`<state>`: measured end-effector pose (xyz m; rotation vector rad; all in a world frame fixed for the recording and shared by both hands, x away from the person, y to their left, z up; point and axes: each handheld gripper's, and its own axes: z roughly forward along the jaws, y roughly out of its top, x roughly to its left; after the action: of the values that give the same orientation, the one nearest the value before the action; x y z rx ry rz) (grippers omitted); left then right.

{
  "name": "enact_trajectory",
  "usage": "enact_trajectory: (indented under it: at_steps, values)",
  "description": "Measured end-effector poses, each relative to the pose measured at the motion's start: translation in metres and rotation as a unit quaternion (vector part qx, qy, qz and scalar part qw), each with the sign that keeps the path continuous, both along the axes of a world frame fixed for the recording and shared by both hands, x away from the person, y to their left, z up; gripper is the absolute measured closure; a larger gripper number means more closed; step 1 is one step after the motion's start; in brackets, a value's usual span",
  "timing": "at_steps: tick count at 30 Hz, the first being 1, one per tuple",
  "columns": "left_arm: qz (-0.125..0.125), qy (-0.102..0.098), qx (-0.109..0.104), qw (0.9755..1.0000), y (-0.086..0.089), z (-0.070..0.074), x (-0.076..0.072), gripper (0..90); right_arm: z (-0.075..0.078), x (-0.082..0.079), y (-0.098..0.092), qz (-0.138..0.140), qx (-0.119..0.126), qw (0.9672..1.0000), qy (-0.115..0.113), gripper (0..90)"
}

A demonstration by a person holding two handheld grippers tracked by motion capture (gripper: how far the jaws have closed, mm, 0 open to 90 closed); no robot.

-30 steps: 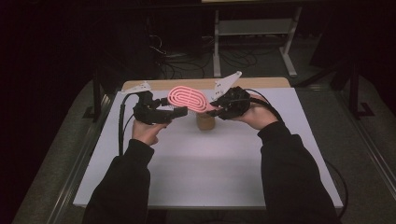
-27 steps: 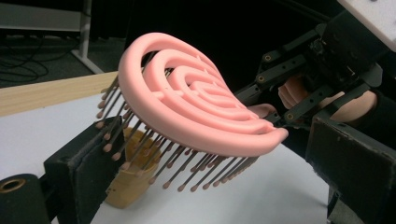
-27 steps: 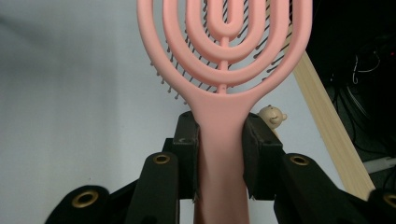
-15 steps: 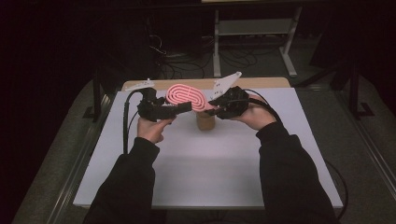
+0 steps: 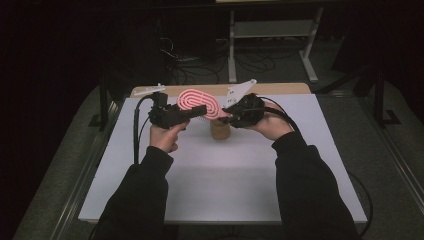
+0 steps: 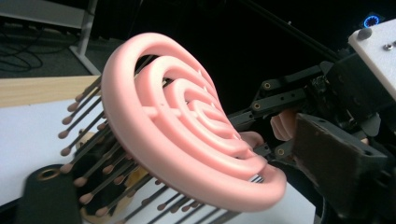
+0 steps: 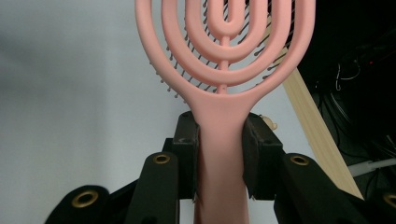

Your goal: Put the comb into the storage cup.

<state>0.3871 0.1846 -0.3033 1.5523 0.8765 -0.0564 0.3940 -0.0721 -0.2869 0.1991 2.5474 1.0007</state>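
Note:
A pink hairbrush (image 5: 200, 102) with an oval head of concentric loops and dark bristles hangs above the table, bristles down. My right gripper (image 5: 226, 111) is shut on its handle (image 7: 219, 154), and in the right gripper view the two pads (image 7: 187, 140) press on it from both sides. My left gripper (image 5: 197, 109) comes in from the left at the head's near edge. Its jaws have just been closing. In the left gripper view the brush head (image 6: 187, 135) lies between them, and a narrow gap still shows at the right-hand jaw.
A small tan cylinder (image 5: 220, 129) stands on the white table top (image 5: 225, 190) just under the brush. A wooden strip (image 5: 285, 89) runs along the far edge. Beyond it are a metal stand (image 5: 270, 30) and floor cables.
My left gripper has shifted a little up and right, so its jaws now reach the brush head. The right hand and the brush have stayed put.

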Motion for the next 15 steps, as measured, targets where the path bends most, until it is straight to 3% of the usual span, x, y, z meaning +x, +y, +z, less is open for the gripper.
enact_trajectory:
  at_steps: [2,4,8,15]
  values:
    - [-0.007,0.008,-0.020,0.9997,0.000,0.000,0.000,22.4,-0.001,0.000,0.001,-0.003,-0.005,1.0000,-0.001,68.1]
    - [-0.005,0.006,-0.013,0.9999,-0.001,0.001,-0.001,30.3,-0.002,0.001,0.001,-0.006,-0.006,1.0000,-0.003,68.2]
    - [-0.005,0.006,-0.008,0.9999,-0.006,0.001,-0.001,38.0,-0.003,0.000,0.003,-0.005,-0.002,1.0000,-0.006,68.2]
    - [-0.002,0.005,0.000,1.0000,-0.010,0.001,-0.002,42.1,-0.006,0.001,0.002,-0.010,-0.005,0.9999,-0.009,68.0]
